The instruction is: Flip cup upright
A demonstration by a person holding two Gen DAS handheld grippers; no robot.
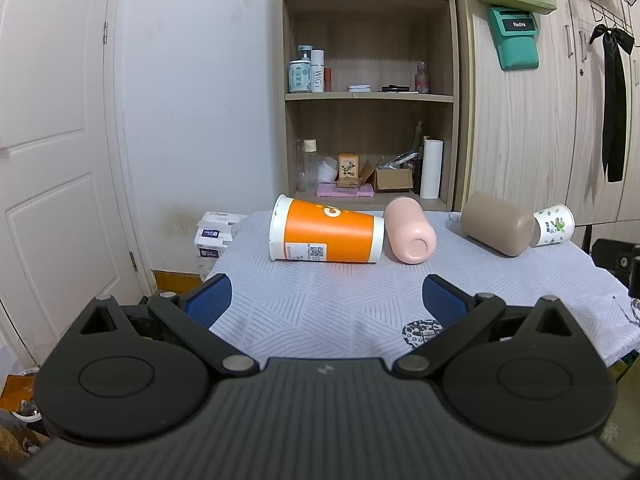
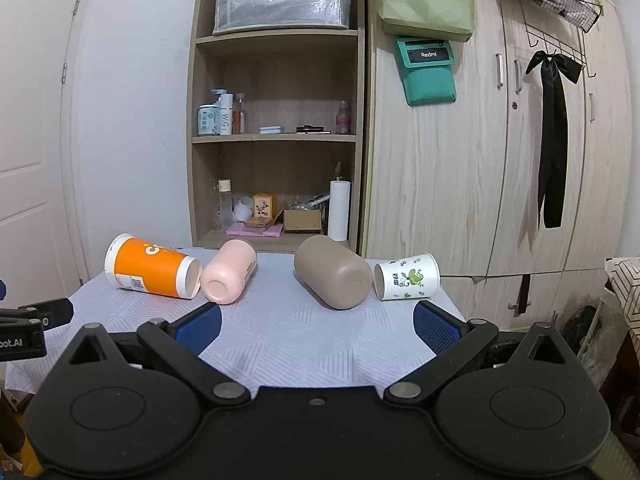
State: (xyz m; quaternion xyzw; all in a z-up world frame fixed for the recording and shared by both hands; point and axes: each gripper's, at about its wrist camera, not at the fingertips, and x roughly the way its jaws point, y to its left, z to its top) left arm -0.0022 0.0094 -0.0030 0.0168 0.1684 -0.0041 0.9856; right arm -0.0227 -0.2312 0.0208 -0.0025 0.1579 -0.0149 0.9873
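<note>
Four cups lay on their sides along the far edge of the counter (image 1: 340, 320), the orange cup (image 1: 326, 230), pink cup (image 1: 410, 230), brown cup (image 2: 334, 272) and small floral cup (image 2: 406, 276), the last half hidden in the left view, well ahead of the left hand-held gripper (image 1: 326, 300) and right hand-held gripper (image 2: 318, 326), both spread wide and empty.

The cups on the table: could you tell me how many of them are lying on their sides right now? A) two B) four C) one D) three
B: the orange cup, pink cup, brown cup and small floral paper cup all lie on their sides on the table; none stands upright.
</note>
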